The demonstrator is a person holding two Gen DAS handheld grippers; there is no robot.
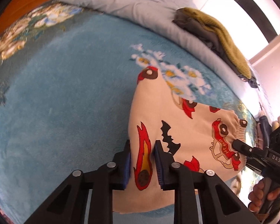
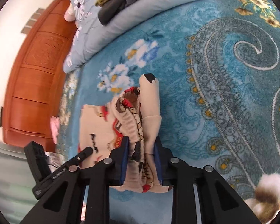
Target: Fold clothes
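**Both grippers pinching the small printed trousers on the blue blanket**

I have the cream trousers lying on the blue flowered blanket, well short of the clothes pile on the pale quilt behind. My left gripper has its jaws nearly closed on a fold of the plain leg fabric by the flame print. My right gripper is drawn in tight on the bunched elastic waistband. The cloth looks light, soft and limp, so I expect it to sag and slip between grips. I judge the waistband and the leg edge the best places to hold.
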